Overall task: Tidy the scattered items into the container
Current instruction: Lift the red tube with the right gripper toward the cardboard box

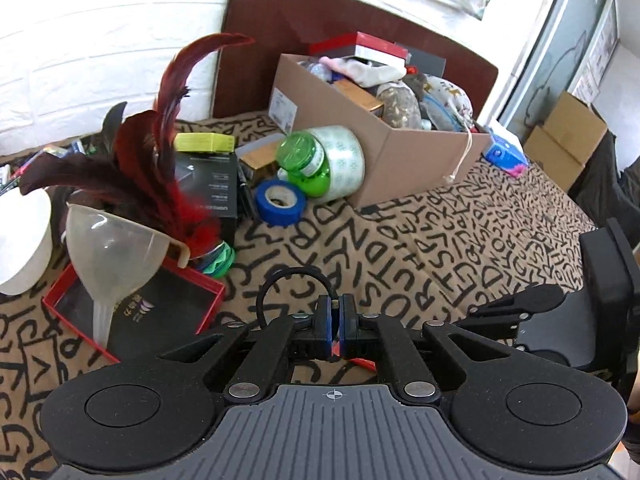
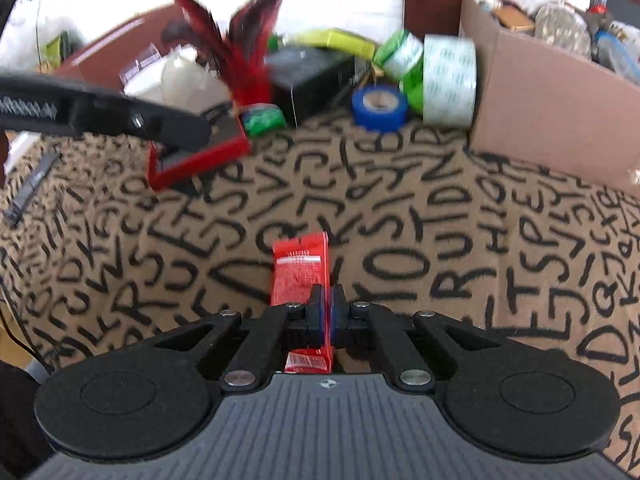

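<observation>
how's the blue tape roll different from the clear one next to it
The blue tape roll is smaller and opaque, lying nearly flat on the letter-patterned cloth. The clear packing tape roll is larger and see-through, standing on its edge against the brown cardboard box. Both are tape rolls, not yet in the box.

Scattered capital letters cover the patterned cloth; other labels illegible
</observation>
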Tool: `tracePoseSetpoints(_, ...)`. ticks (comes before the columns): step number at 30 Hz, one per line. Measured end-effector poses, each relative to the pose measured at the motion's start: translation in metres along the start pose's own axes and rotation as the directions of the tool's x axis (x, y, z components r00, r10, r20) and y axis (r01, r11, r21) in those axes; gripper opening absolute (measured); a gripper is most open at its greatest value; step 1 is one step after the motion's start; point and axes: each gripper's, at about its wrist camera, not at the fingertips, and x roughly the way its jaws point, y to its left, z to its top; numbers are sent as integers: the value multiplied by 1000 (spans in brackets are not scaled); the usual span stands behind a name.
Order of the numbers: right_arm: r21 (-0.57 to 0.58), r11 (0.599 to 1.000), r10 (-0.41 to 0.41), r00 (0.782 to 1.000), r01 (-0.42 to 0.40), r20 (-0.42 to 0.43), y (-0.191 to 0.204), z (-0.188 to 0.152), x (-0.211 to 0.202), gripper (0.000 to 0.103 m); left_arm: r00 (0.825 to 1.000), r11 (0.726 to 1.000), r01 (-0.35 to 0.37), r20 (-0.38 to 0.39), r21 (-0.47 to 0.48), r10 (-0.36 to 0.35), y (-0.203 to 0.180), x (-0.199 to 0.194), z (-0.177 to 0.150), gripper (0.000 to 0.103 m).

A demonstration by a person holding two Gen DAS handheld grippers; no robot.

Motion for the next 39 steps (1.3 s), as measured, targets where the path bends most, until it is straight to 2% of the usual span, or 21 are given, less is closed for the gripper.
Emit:
tracePoseSetpoints(2,23,1000,6,1000,-7,11,-2,1,-4,9,1000,1000,-2,3,-4,2,1,-1,0,0)
tracePoseSetpoints(3,29,999,16,1000,-17,20,-2,2,-7,19,1000,1000,-3,3,-4,3,2,-2,0,0)
tracePoseSetpoints(4,21,999,25,1000,-25,19,-2,2,-10,32,1000,1000,-4,2,-5,4,2,-1,0,0)
tracePoseSetpoints(6,-32,999,24,1000,-24,-1,5,1,-9,46,1000,1000,-1,-3,-7,1,3,0,-1,0)
tracePoseSetpoints(9,-93,996,6,999,-10,-42,15,-4,0,45,1000,1000,5,-12,-11,-5,1,3,-3,0)
tracePoseSetpoints(10,-95,995,3,999,-8,-55,17,-5,6,42,1000,1000,7,-15,-10,-7,1,4,-3,0)
tracePoseSetpoints(11,-109,994,-7,999,4,-33,20,-7,8,42,1000,1000,8,-17,-7,-8,0,5,-4,0)
tracePoseSetpoints(12,-134,991,-11,1000,8,-25,23,-8,10,34,1000,1000,7,-18,-4,-7,-1,5,-4,0)
tracePoseSetpoints(13,-132,991,-3,1000,0,-23,25,-6,10,14,1000,1000,6,-17,-1,-6,-1,4,-4,0)
tracePoseSetpoints(14,-107,994,10,1000,-12,-26,24,-3,9,8,1000,1000,5,-15,2,-5,-2,3,-4,0)
tracePoseSetpoints(20,-69,997,27,999,-25,24,17,-1,-4,7,1000,1000,9,5,19,-9,-6,-1,3,0)
tracePoseSetpoints(25,-22,1000,0,996,2,92,-1,13,-28,7,999,997,38,33,74,-40,-24,0,27,0)
tracePoseSetpoints(32,58,997,-70,974,59,213,-47,49,-73,7,992,987,75,87,143,-88,-60,10,85,0)
tracePoseSetpoints(36,108,989,-126,955,99,270,-74,73,-89,7,988,988,123,85,91,-130,-69,28,129,0)
tracePoseSetpoints(39,152,979,-178,935,137,306,-97,96,-96,7,987,991,123,101,58,-128,-76,42,161,0)
